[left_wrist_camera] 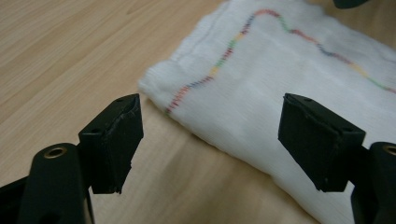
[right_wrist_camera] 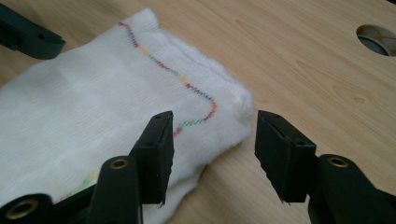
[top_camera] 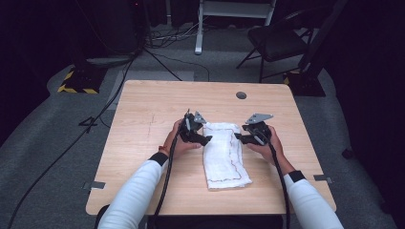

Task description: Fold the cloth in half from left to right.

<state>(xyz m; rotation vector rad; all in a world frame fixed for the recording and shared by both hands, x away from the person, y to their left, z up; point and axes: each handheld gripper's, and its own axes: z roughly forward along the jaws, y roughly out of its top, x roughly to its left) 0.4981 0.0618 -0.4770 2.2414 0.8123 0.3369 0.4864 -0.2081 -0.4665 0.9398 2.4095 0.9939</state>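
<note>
A folded white cloth (top_camera: 222,157) with a wavy multicoloured stitched line lies on the wooden table (top_camera: 143,109), its long side running away from me. My left gripper (top_camera: 205,140) is at the left side of the cloth's far end, jaws open. In the left gripper view the cloth's corner (left_wrist_camera: 261,84) lies just ahead of the left gripper (left_wrist_camera: 212,112), and neither pad touches it. My right gripper (top_camera: 238,138) is at the right side of the same end, also open. There the other corner of the cloth (right_wrist_camera: 93,102) reaches between the jaws of the right gripper (right_wrist_camera: 214,122), unpinched.
A round cable hole (top_camera: 241,95) sits in the tabletop beyond the cloth, and the hole (right_wrist_camera: 378,39) is at the upper right of the right gripper view. A dark chair (top_camera: 277,40) and floor cables lie beyond the table.
</note>
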